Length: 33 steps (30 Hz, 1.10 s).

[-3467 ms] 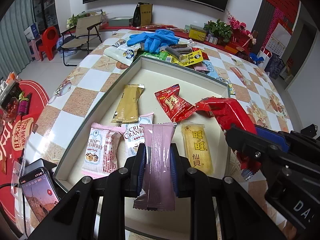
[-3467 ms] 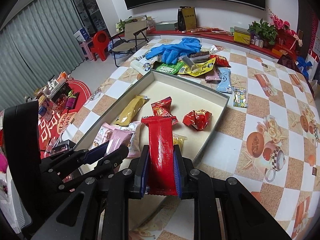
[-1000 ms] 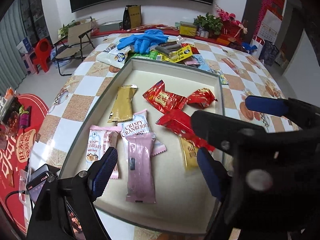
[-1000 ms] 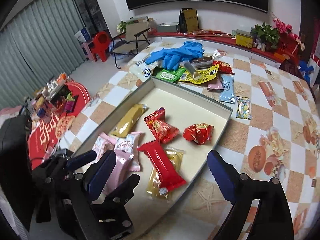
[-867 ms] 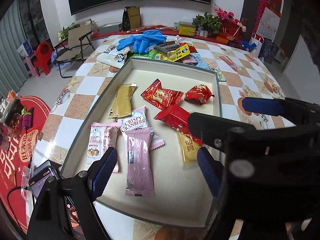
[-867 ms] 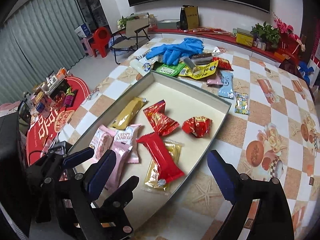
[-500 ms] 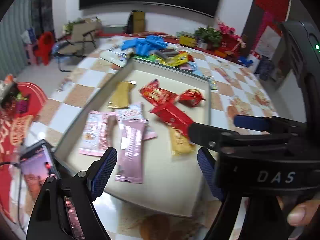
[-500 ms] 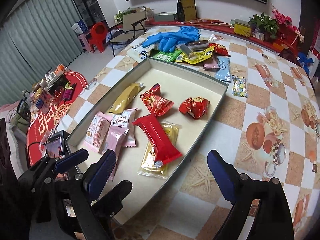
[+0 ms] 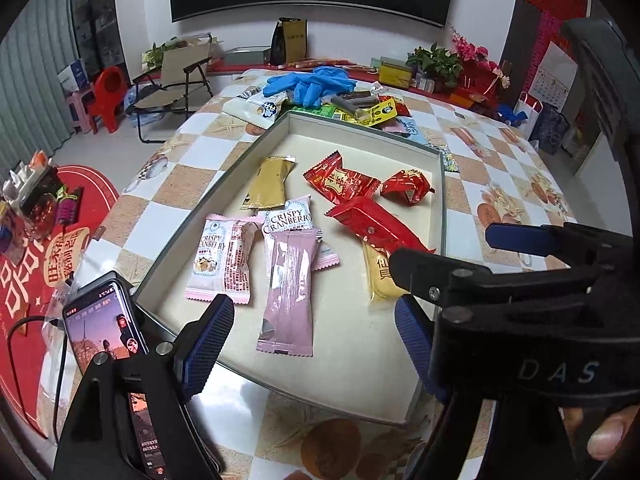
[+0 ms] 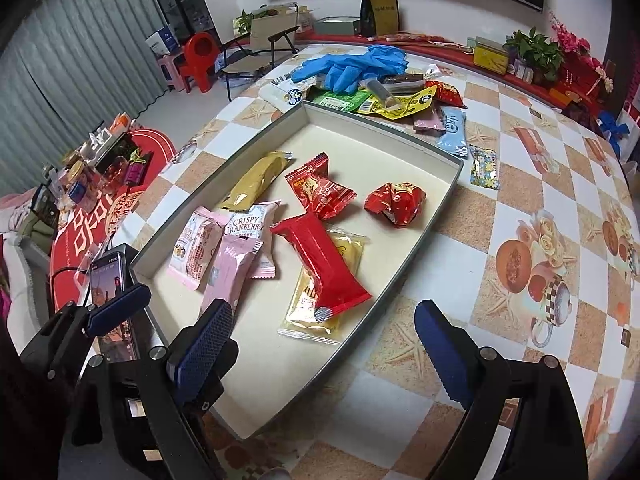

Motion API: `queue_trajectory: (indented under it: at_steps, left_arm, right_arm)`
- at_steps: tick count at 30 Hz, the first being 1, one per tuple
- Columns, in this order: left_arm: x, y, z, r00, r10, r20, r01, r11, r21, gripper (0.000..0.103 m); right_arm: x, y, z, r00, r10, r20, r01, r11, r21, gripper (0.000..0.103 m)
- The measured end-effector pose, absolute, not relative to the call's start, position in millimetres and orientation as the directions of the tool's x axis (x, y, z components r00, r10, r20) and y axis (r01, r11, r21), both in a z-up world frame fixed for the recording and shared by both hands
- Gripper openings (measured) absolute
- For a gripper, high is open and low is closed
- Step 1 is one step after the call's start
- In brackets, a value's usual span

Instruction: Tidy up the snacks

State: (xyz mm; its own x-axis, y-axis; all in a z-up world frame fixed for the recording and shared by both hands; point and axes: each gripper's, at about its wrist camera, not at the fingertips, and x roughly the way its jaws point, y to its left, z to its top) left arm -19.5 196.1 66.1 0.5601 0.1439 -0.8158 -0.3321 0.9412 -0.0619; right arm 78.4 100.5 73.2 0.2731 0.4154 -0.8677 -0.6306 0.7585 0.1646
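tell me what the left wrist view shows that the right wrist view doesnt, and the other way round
Only the left wrist view shows a fingertip of the hand on the right gripper. Only the right wrist view shows the small floral packet on the table beside the tray's far corner. Both show the tray, the long red packet lying across the yellow packet, the pink bar, the phone, and both grippers empty with jaws wide.
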Motion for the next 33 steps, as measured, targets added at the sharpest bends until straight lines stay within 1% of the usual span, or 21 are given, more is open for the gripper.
queue_trajectory:
  at_steps: [33]
  left_arm:
    - [-16.3, 190.6, 57.8, 0.547, 0.128, -0.827, -0.314, 0.948, -0.06, 0.085]
  right_arm:
    - [78.7, 101.0, 72.4, 0.266, 0.422, -0.867, -0.63, 0.757, 0.175, 0.094]
